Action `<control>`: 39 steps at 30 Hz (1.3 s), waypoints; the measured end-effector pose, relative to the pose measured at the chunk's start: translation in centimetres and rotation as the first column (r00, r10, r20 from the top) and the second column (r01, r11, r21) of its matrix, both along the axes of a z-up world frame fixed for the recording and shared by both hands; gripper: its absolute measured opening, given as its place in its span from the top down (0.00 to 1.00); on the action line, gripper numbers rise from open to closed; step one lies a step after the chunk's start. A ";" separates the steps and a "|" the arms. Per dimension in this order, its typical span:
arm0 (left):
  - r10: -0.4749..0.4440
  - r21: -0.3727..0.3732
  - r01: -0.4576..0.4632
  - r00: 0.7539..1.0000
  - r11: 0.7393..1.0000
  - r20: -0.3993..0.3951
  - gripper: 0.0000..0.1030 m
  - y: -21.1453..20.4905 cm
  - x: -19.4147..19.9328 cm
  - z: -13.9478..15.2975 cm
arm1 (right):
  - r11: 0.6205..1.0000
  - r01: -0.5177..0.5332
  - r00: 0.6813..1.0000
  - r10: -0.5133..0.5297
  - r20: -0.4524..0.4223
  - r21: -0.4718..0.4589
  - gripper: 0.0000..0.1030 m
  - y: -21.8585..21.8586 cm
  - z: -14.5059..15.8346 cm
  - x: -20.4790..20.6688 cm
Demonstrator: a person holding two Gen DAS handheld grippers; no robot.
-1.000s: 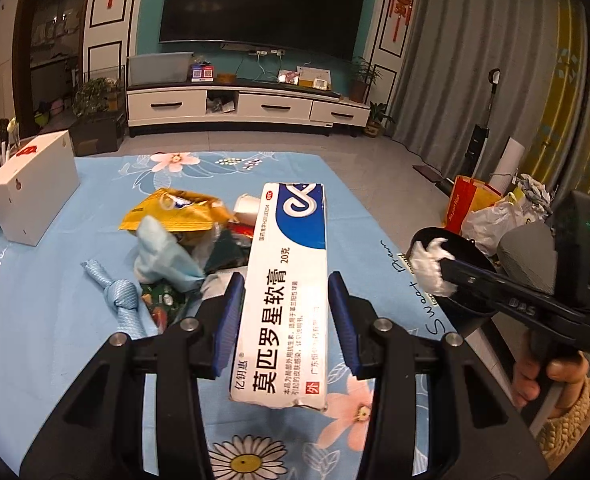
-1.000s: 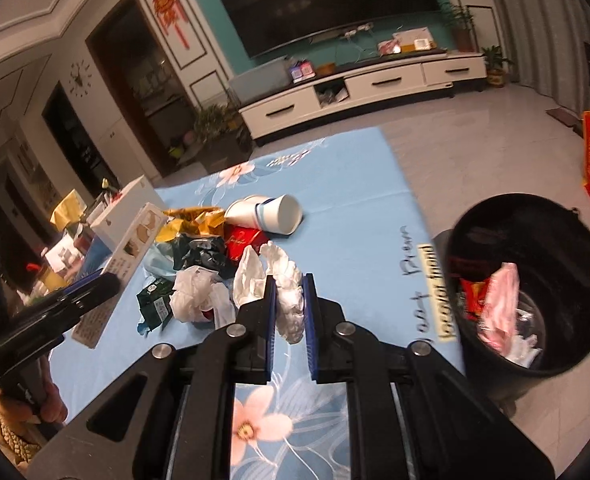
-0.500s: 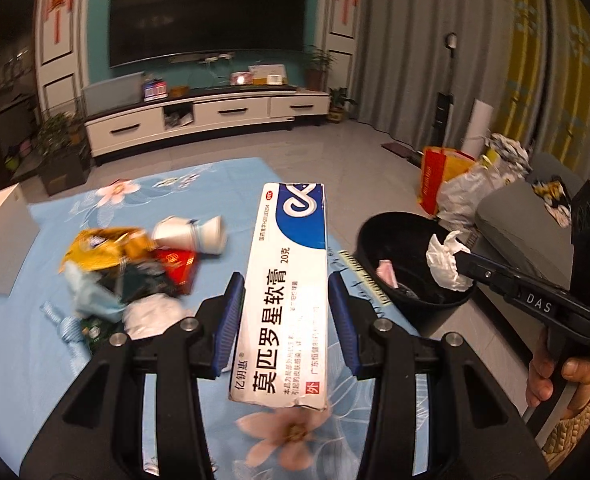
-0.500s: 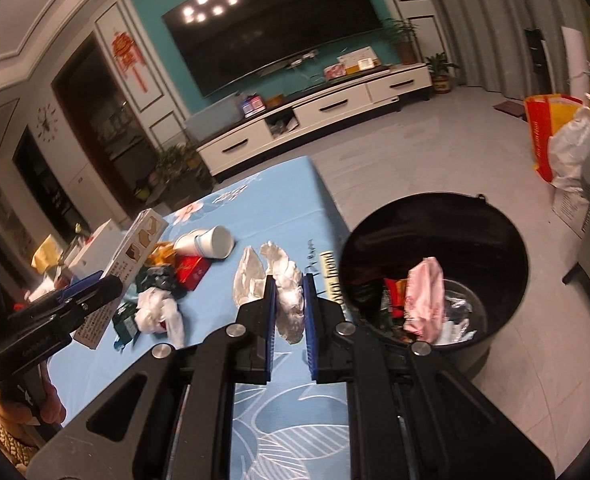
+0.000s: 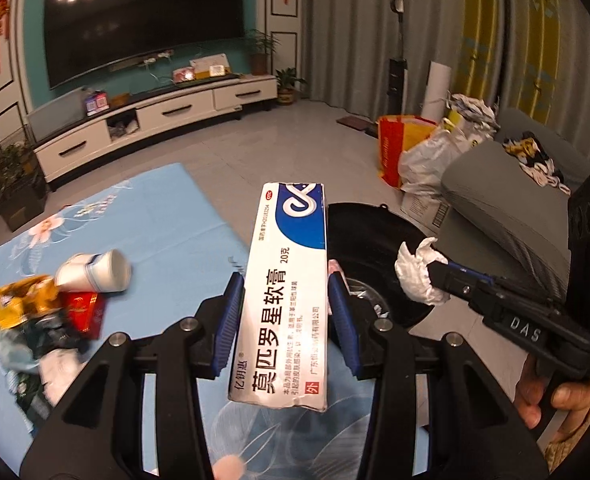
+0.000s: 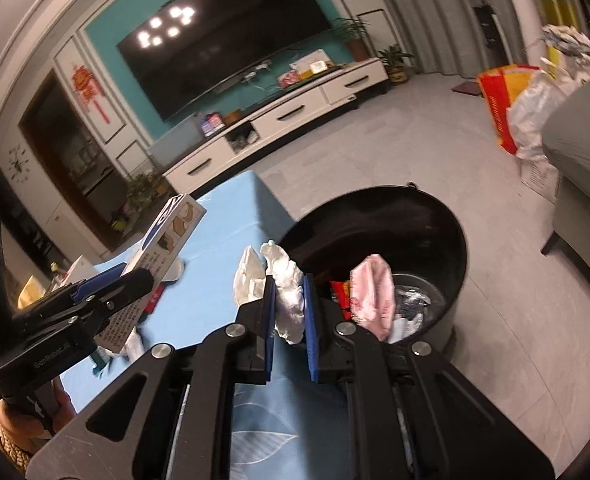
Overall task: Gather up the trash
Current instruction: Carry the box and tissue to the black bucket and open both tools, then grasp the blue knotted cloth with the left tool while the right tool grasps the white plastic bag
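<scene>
My left gripper (image 5: 285,300) is shut on a long white and blue ointment box (image 5: 287,292), held above the table's right edge; it also shows in the right wrist view (image 6: 155,248). My right gripper (image 6: 289,300) is shut on a crumpled white tissue (image 6: 287,296), seen too in the left wrist view (image 5: 419,272), beside the rim of the black trash bin (image 6: 435,224). The bin (image 5: 375,236) stands on the floor by the table and holds pink and red wrappers (image 6: 375,292).
On the blue floral tablecloth (image 5: 155,220) lies a trash pile: a white cup (image 5: 95,272), a yellow wrapper (image 5: 19,304), a red packet (image 5: 81,312). A grey sofa (image 5: 507,204), bags (image 5: 415,152) and a TV cabinet (image 5: 155,120) surround the area.
Both grippers have swung right from the trash pile toward the bin, each still holding its item. The bin is now closer in both views.
</scene>
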State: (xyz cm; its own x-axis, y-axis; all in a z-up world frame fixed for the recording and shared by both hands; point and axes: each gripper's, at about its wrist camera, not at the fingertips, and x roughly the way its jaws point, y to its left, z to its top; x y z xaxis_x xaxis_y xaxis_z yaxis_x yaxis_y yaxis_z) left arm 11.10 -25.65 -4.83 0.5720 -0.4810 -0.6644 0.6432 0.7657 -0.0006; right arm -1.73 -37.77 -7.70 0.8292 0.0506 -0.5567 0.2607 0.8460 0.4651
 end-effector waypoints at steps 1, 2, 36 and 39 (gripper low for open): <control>-0.008 0.003 0.008 1.000 1.000 -0.003 0.57 -0.8 0.0 -0.1 | 1.000 0.008 1.000 -0.008 -0.002 0.006 0.86 -0.4 -0.3 0.0; -0.018 0.006 0.018 1.000 1.000 -0.008 0.57 -1.6 0.3 -0.5 | 1.000 0.015 1.000 -0.015 -0.005 0.009 0.86 -0.6 -0.4 0.0; 0.079 -0.001 -0.079 0.992 0.997 -0.097 0.03 3.2 -0.1 -3.0 | 0.999 0.007 0.992 -0.001 -0.125 0.046 0.42 -0.5 -2.4 0.1; 0.142 -0.043 -0.149 0.981 0.988 -0.131 0.03 7.5 -1.0 -2.4 | 0.998 -0.040 0.990 0.045 -0.132 0.043 0.39 1.3 -1.9 0.2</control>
State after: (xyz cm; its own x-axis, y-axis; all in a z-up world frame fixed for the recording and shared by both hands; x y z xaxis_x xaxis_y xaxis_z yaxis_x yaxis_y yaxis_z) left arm 10.09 -18.10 -7.27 0.5514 -0.4350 -0.7119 0.5169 0.8479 -0.1177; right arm -1.49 -36.47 -9.62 0.7443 0.1086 -0.6589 0.2869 0.8391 0.4623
